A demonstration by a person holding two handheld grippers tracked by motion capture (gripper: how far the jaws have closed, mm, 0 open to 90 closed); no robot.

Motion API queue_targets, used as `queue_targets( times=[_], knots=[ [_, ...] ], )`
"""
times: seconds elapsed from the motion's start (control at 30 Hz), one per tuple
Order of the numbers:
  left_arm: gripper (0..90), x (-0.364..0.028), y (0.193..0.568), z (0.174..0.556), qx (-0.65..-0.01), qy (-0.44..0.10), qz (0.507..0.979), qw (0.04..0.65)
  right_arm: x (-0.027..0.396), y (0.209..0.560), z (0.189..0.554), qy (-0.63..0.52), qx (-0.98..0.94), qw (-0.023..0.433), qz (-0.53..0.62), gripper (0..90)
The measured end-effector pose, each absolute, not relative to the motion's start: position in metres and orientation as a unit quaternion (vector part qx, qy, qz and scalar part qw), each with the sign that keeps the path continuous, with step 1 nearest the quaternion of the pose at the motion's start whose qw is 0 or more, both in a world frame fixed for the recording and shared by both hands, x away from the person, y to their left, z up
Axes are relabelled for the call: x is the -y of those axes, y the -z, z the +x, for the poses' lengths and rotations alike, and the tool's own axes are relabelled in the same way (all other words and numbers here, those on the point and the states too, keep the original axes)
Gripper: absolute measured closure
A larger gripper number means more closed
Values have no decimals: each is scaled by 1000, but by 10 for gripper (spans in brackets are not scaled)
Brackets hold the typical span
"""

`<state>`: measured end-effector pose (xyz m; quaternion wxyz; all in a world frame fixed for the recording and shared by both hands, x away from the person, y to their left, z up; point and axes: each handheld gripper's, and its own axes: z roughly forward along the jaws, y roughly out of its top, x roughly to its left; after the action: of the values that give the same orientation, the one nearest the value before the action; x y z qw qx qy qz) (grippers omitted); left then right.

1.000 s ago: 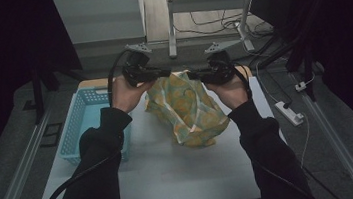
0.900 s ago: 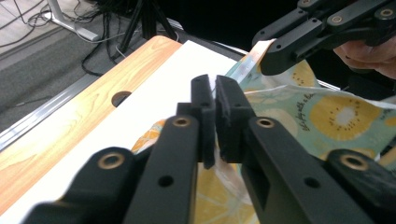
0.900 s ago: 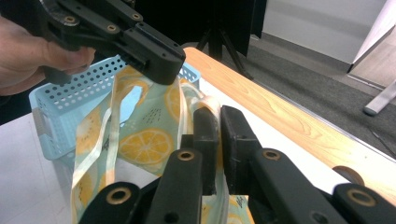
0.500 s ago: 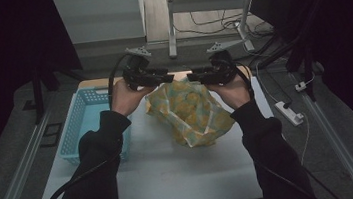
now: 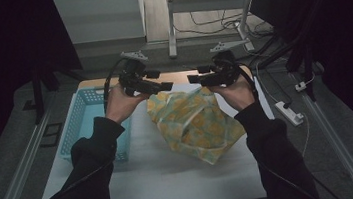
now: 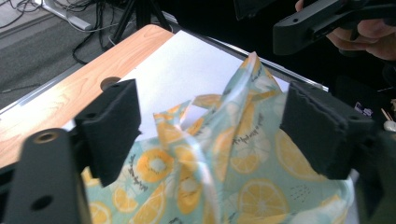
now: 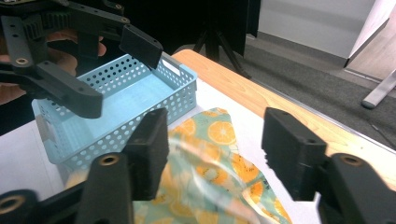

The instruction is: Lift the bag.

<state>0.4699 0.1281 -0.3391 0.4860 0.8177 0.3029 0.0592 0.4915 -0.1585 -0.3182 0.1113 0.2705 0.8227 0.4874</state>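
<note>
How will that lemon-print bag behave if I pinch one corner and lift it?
The lemon-print bag lies crumpled in soft folds, so it will probably droop limply. Its surface looks glossy, so it may slip between pads. It seems thin, probably light.

The right claw (image 7: 212,158) stands with its two black jaws apart; they have just been opening, and no pad presses on anything. Below and between them lies a crumpled cloth with an orange-slice print (image 7: 210,168) on the white surface (image 7: 23,154). Just beside the cloth, on its left, stands a light blue perforated basket (image 7: 177,84). Above the basket the left claw (image 7: 119,70) hangs in a hand (image 7: 9,93), its jaws also apart. A wooden edge (image 7: 261,100) borders the surface.
</note>
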Motion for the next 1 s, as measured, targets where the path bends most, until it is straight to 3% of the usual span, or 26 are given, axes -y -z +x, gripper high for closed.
queue_targets(
  times=[0.53, 1.0],
  knots=[
    [45, -149, 364, 444, -302, -51, 817, 488, 167, 329, 471, -494, -820, 111, 268, 184],
    [0, -157, 389, 419, -297, -59, 818, 489, 169, 352, 457, -489, -823, 111, 268, 19]
  ],
)
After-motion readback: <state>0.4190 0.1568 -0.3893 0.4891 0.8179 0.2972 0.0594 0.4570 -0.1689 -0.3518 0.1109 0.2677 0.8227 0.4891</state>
